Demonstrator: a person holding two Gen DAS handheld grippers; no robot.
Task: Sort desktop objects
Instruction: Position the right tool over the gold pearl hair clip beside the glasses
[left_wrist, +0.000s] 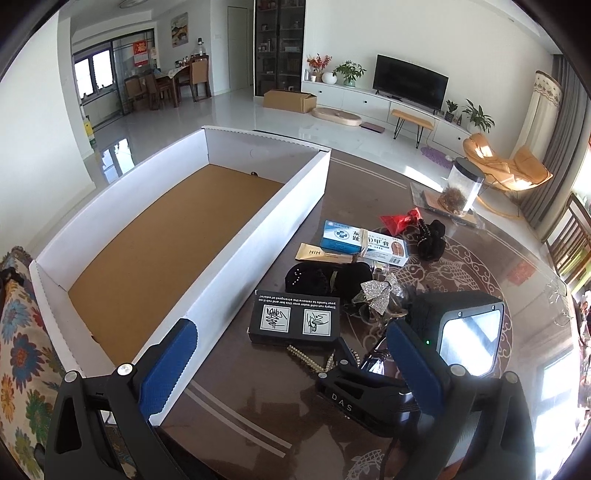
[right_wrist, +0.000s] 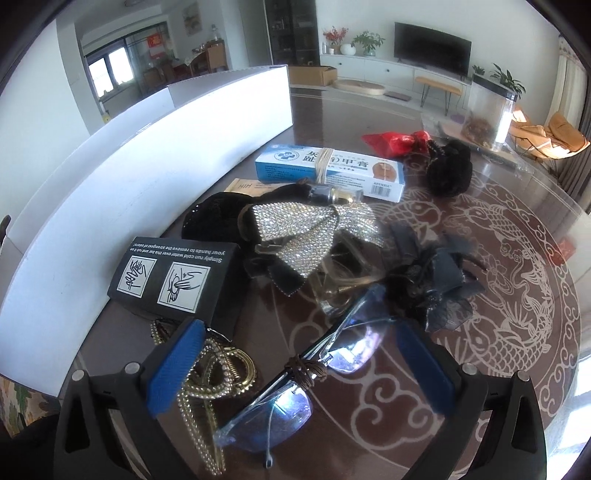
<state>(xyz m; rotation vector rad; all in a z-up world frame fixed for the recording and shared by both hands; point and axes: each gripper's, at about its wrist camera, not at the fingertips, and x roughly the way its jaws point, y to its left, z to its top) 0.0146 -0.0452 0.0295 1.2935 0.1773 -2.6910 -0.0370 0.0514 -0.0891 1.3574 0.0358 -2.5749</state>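
My right gripper (right_wrist: 295, 369) hangs low, spread wide around the glasses (right_wrist: 280, 391), gripping nothing; my left gripper (left_wrist: 291, 369) gapes empty beside the white box (left_wrist: 258, 236), which hides its own inside from the right camera.

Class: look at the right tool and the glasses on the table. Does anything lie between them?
Nothing visible does. The right tool hangs open with the glasses between its fingers; the pearl hair clip lies beside the left finger, not in the way.

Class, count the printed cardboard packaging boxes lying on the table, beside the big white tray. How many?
2. The blue-and-white box lies farther back, near the tray wall; the black box sits nearer, just ahead of the right claw. Clutter may hide others.
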